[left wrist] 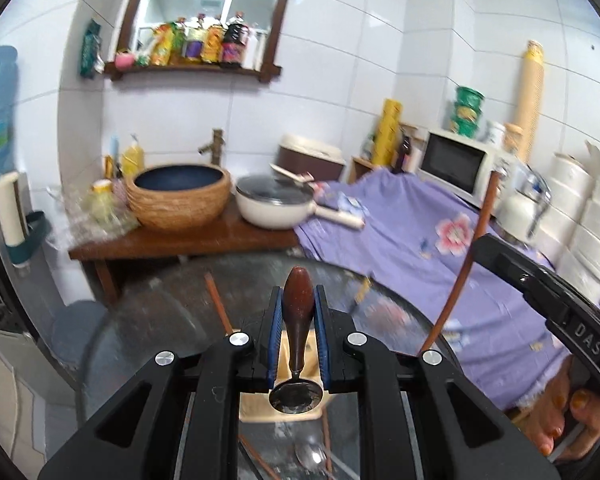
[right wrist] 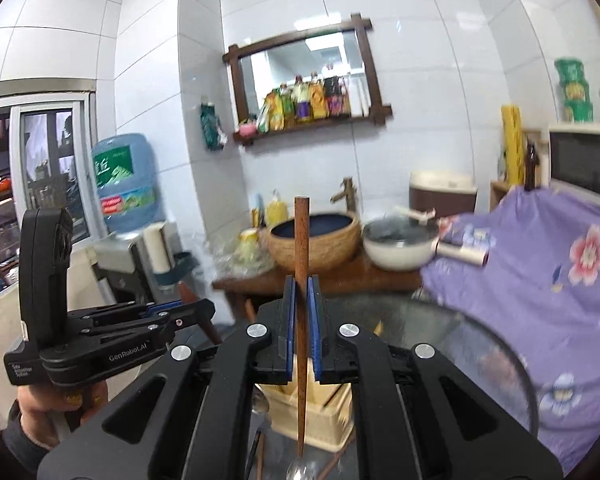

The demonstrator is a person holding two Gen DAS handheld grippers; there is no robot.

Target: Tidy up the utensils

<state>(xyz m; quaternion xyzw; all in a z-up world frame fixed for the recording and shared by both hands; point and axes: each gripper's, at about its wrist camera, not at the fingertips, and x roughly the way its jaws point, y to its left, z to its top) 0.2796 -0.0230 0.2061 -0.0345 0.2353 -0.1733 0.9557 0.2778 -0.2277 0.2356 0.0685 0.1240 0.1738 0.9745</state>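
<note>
My left gripper [left wrist: 296, 320] is clenched on a wooden-handled spoon [left wrist: 298, 320]: the blue pads press the fat brown handle from both sides, the handle end standing up beyond my fingertips and the metal bowl hanging down near the base of my fingers. My right gripper [right wrist: 301, 312] is clenched just as firmly on a single wooden chopstick [right wrist: 301, 280], held about midway, its blunt end rising well past my fingertips and its thin tip pointing down.

Directly beneath my right fingers, on the round glass bench [right wrist: 480, 344], sits a pale utensil holder [right wrist: 312, 416] with dividers; the chopstick's tip hangs just over its front edge. In the left view the same holder shows only as a pale patch behind the spoon. More utensils lie loose on the glass below my left fingers: another metal spoon [left wrist: 311, 456] and brown chopsticks [left wrist: 216, 304].

The spoon will likely feel bottom-heavy, since the steel bowl outweighs the wood, and the smooth tapered handle could slide through the pads; the thick belly where I hold it seems the safest place. The chopstick is light and stiff but thin and round, so it may pivot between the pads; a mid-length grip keeps it steadiest. Both should drop cleanly if lowered upright into a compartment.
</note>
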